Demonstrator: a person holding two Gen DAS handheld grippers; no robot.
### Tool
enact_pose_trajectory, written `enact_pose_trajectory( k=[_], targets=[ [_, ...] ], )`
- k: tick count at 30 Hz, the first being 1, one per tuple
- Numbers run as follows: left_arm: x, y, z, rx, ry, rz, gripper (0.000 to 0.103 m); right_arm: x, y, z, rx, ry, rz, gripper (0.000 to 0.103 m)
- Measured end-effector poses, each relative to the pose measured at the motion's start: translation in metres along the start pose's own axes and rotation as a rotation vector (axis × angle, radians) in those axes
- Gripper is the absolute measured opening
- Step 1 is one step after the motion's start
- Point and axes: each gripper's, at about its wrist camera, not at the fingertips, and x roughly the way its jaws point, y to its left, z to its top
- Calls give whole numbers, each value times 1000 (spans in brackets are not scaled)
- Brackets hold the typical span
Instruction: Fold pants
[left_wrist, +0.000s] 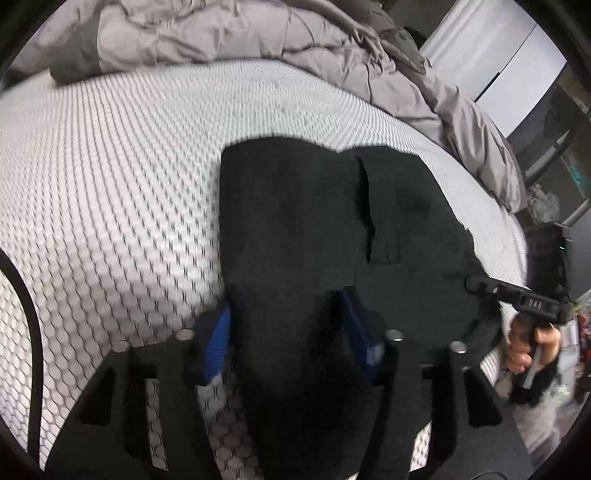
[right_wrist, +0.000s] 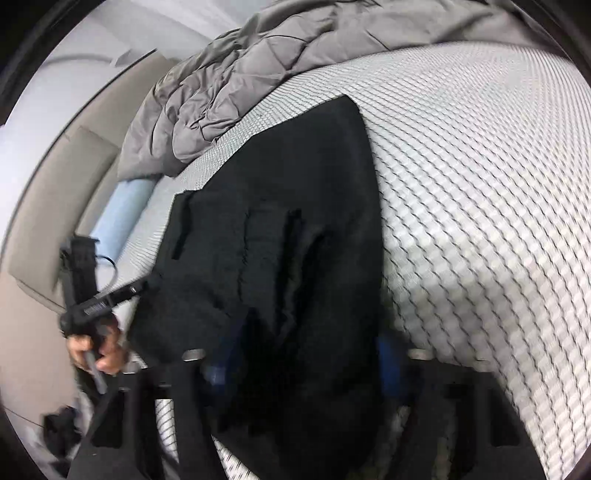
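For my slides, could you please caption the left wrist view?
Left gripper pinching black pants on a honeycomb-textured mattress, right gripper at their far edge.

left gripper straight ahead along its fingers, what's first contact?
The left gripper already has the black pants bunched between its blue fingers. Straight on is more pants on the mattress, then probably the grey comforter; depth unclear.
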Motion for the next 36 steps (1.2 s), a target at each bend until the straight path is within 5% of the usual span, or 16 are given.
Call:
enact_pose_trajectory(
  k=[1,2,7,13,23,26,27,28,31,33,36],
  targets=[
    [-2,-5,3,26,-19,16,39,-1,7,2,-34,-15,-12,30],
    [-1,-11,10,55,-30,37,38,-6,13,4,-60,-41,-34,24],
    [24,-12,38,24,-30,56,39,-2,10,19,39,-132,-80,21],
    [12,0,25,14,-41,73,50,-1,-7,23,82,-44,-113,47],
    [-43,-9,-23,51,-169,126,52,-31,-1,-41,-194,-10,-270,54],
    [-57,-26,-35,100,-236,169,60,-53,-3,-52,-163,-73,-286,55],
    [-62,-30,-39,111,-253,178,70,-61,-1,-56,-157,-96,-294,55],
    [-67,-37,-44,131,-292,187,80,-70,8,-57,-162,-139,-285,62],
    [-79,-54,-57,159,-362,190,89,-91,35,-65,-206,-295,-228,101],
    [-86,-62,-67,177,-397,184,102,-98,51,-74,-240,-389,-225,103],
    [-90,-72,-78,194,-455,183,102,-96,62,-88,-294,-501,-206,103]
  ],
)
